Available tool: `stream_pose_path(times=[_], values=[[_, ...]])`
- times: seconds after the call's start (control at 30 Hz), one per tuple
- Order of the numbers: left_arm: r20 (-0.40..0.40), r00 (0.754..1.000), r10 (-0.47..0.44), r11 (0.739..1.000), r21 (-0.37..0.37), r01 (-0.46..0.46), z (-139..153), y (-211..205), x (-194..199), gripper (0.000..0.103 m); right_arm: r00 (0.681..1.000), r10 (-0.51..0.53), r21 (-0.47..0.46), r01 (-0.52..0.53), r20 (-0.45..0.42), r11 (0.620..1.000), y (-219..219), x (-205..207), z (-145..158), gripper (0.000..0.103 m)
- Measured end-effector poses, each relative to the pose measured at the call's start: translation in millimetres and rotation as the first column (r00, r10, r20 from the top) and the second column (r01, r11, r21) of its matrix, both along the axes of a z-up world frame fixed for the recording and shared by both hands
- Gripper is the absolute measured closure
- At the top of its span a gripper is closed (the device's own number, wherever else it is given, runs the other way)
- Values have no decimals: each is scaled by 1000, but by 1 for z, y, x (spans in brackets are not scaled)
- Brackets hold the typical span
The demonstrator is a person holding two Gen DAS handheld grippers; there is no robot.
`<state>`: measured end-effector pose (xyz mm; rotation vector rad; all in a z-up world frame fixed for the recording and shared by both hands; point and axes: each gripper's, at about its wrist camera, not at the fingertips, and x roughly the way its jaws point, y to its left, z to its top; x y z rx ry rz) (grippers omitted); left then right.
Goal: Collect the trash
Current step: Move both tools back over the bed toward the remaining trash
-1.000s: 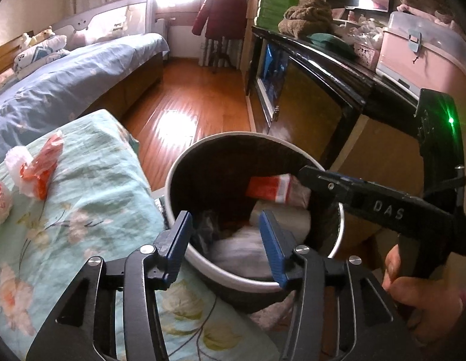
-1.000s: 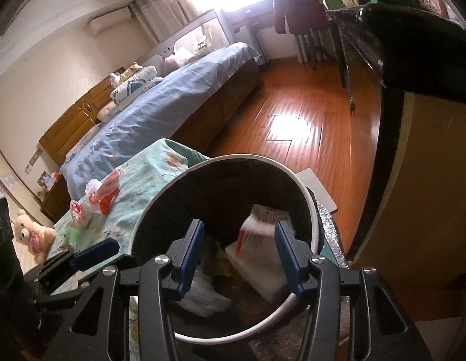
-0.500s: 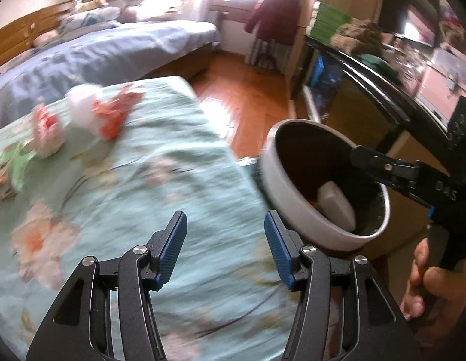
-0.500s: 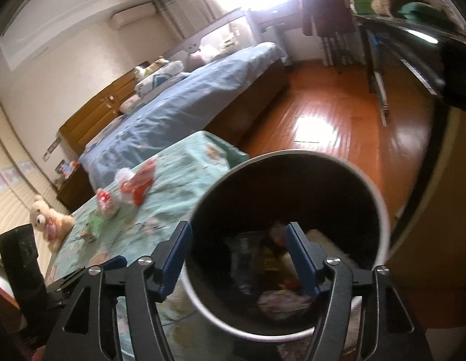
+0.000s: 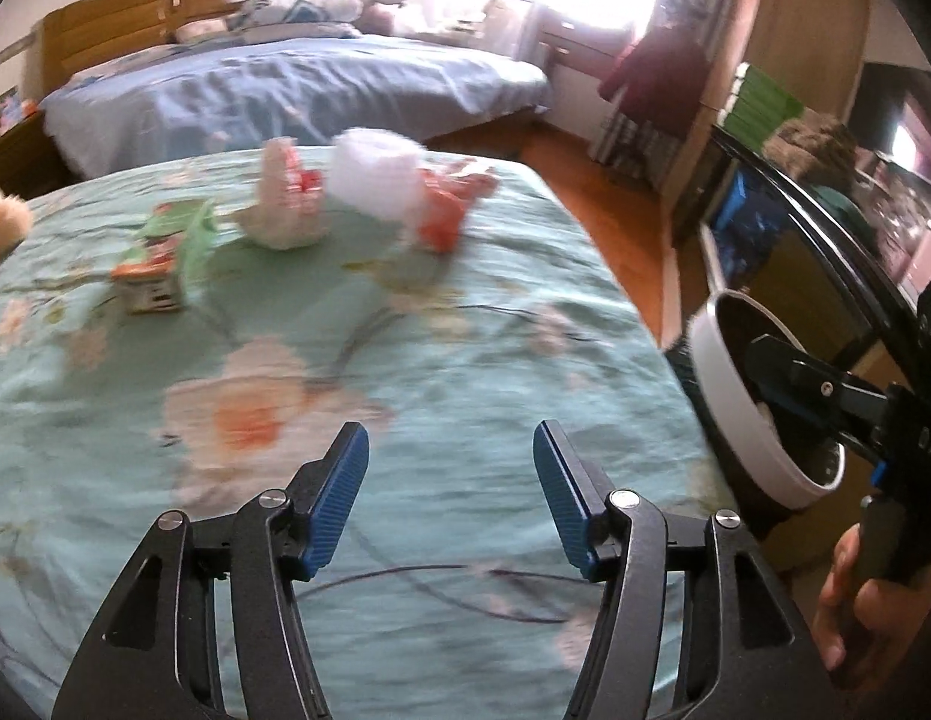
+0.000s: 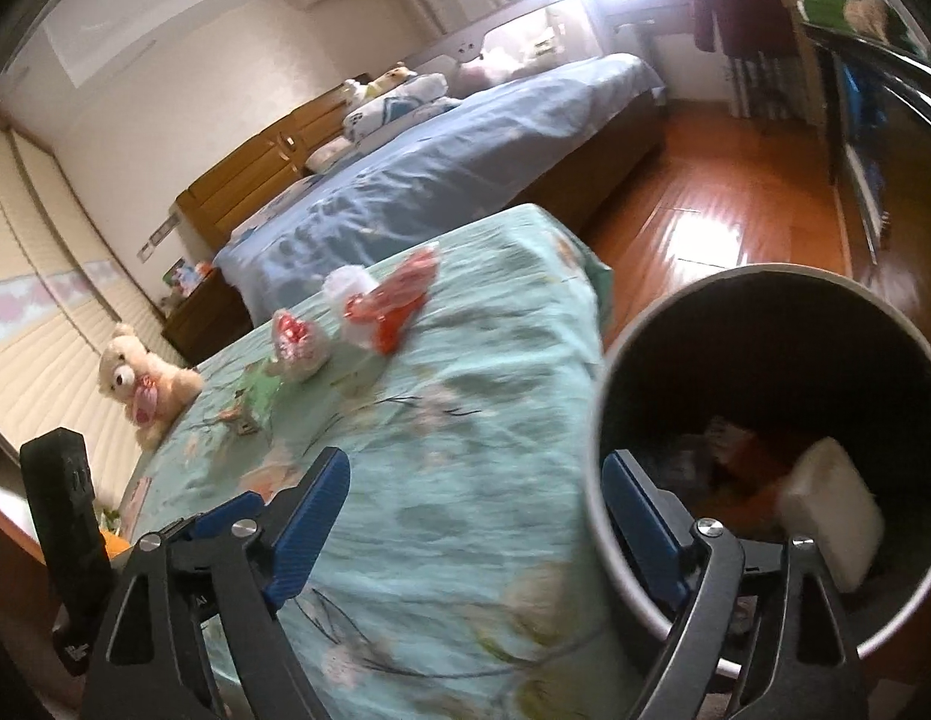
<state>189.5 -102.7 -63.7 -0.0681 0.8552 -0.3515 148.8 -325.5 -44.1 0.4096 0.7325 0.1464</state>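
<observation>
Several pieces of trash lie at the far end of a teal flowered cloth (image 5: 465, 360): a red and white wrapper (image 5: 405, 192) (image 6: 387, 300), a crumpled pink packet (image 5: 285, 204) (image 6: 297, 342) and a green carton (image 5: 165, 258) (image 6: 255, 396). The white-rimmed bin (image 6: 603, 396) (image 5: 729, 408) stands at the cloth's right edge with trash inside. My left gripper (image 5: 450, 498) hovers over the cloth, jaws opening, nothing between them. My right gripper (image 6: 474, 516) is beside the bin's rim, jaws opening wide and empty.
A teddy bear (image 6: 141, 384) sits at the cloth's left edge. A bed with blue covers (image 5: 285, 90) lies beyond, with wooden floor (image 6: 735, 210) between it and a dark cabinet (image 5: 825, 252) on the right. A hand (image 5: 855, 618) holds the right gripper's handle.
Both grippers swung left, away from over the bin toward the cloth, and both have opened wider. The white packet that was between the right gripper's fingers now lies in the bin.
</observation>
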Motion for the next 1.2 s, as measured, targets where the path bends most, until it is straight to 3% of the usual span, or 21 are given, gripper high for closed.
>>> stream_pose_path(times=[0.6,1.2], values=[[0,980,197,980,39,-197,-11,74,42,35,996,84,0,-84,-39,996,57,65,-12,15],[29,954,298,950,92,-300,-14,118,108,27,994,94,16,-93,-51,996,84,147,-23,15]])
